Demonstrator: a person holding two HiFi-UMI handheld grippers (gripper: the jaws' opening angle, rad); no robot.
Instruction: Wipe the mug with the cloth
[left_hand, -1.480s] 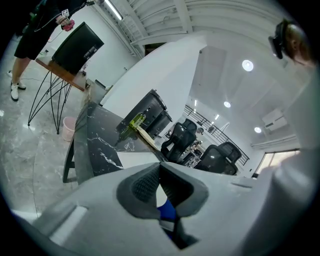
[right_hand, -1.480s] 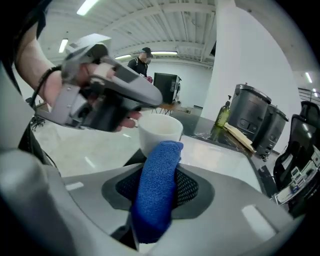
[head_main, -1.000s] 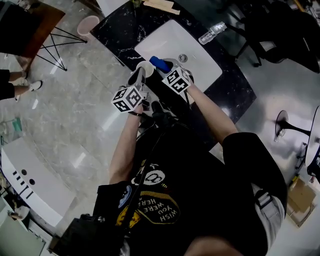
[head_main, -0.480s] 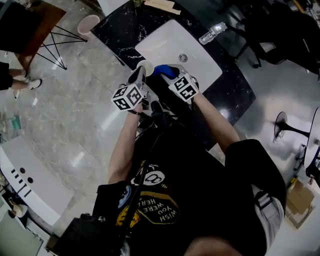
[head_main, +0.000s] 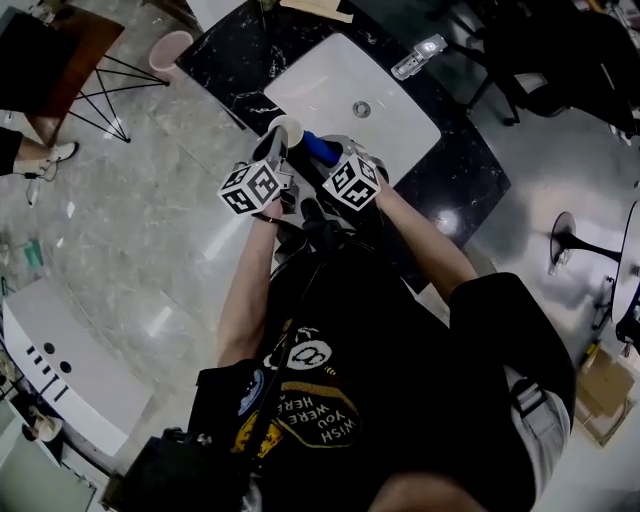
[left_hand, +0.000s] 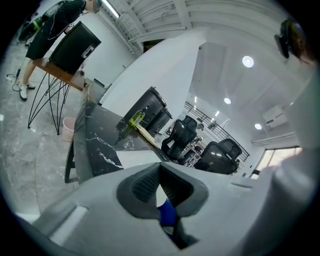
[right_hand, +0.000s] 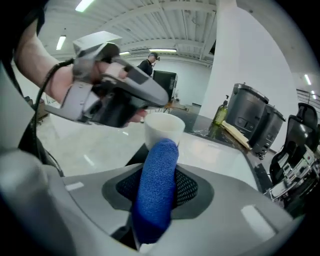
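Left gripper (head_main: 272, 148) clamps white mug (head_main: 286, 127) over black marble counter's (head_main: 235, 60) front edge beside white sink (head_main: 330, 85), right gripper (head_main: 328, 152) pinches blue cloth (right_hand: 157, 185) against it, grey floor (head_main: 150, 220) below

In your left gripper (left_hand: 161, 186) view the mug (right_hand: 164, 128) is barely there. Only a pale sliver shows between the closed pads, probably its wall or handle, with a scrap of the blue cloth (right_hand: 157, 170) beyond. In your right gripper (right_hand: 156, 199) view the cloth roll covers the mug's lower half and base, so you cannot see where cloth meets mug. The left gripper's tips are hidden behind the mug there. The cloth's lower end drops out of sight between the pads. From your head, both grippers' bodies cover their jaws and only the mug's rim peeks out. The bottle (head_main: 418, 56) beside the sink (head_main: 400, 115) is too small to read.
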